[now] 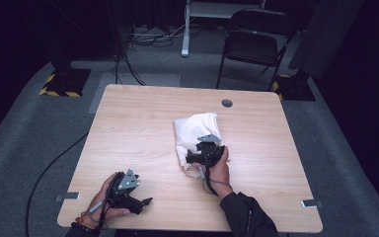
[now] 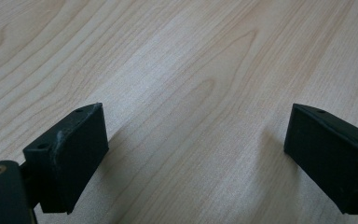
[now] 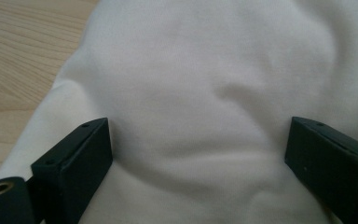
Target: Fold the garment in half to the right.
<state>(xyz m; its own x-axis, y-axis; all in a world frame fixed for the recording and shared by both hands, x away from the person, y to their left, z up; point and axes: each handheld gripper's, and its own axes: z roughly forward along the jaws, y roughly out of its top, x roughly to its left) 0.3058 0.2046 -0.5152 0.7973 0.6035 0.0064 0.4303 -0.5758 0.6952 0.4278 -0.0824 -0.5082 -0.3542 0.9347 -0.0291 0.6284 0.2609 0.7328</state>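
Jaws of right gripper (image 3: 198,154) wide over white cloth (image 3: 205,79), bare table (image 1: 138,128) leftward.

White cloth (image 1: 197,133) | soft, rumpled, folded into a loose bundle | lying on the wooden table (image 1: 138,128), right of centre | gentle creases across its surface (image 3: 223,93), one edge draped onto the wood

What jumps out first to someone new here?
The white cloth, bunched right of the table's centre, is the one bright thing on the pale wood. The right claw sits over it with jaws wide apart, cloth between them but not pinched. The left claw rests near the front left edge, open over bare wood.
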